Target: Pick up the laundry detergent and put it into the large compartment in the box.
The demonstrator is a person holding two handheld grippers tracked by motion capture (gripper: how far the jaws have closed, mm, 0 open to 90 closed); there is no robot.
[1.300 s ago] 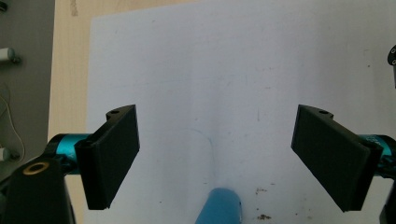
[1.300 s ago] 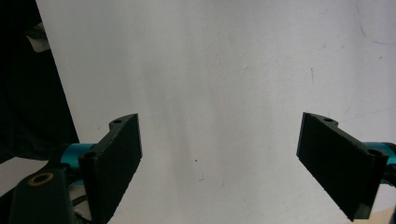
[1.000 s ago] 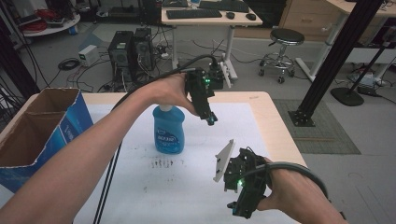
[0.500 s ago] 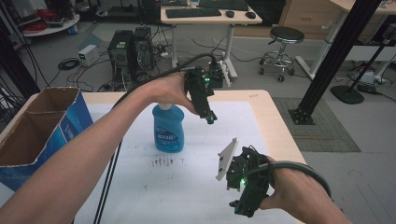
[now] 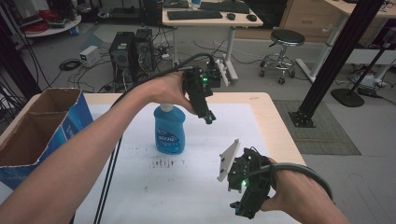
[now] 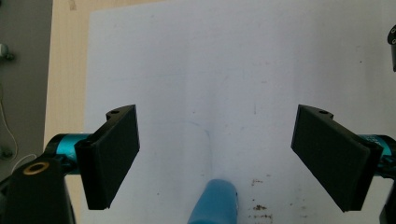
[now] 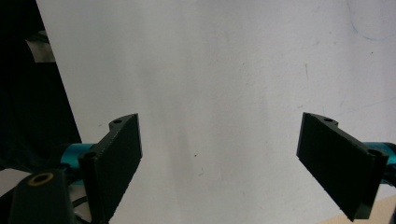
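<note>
Nearest the person's edge of the table, toward its right corner, the right tongs hang over the white paper sheet that covers most of the tabletop. In the right gripper view their jaws stand wide apart with bare sheet between them, so they hold nothing. A grey three-cornered plate rides on top of them in the high view.

Farther in, near the middle of the table, the blue plastic dish-soap bottle stands upright on the sheet, with a scatter of small dark specks on the paper just in front of it.

Beyond and above the bottle, the left tongs point down toward the sheet, just to the bottle's right. In the left gripper view their jaws are also spread wide and empty, and the bottle's blue cap shows low between them, not yet touched.

At the table's left edge sits an open blue-sided cardboard box.

The step in hand looks like the approach to the bottle. The next move calls for lowering the left tongs until the jaws straddle the bottle's neck or body, then closing squarely so the bottle does not tip.
</note>
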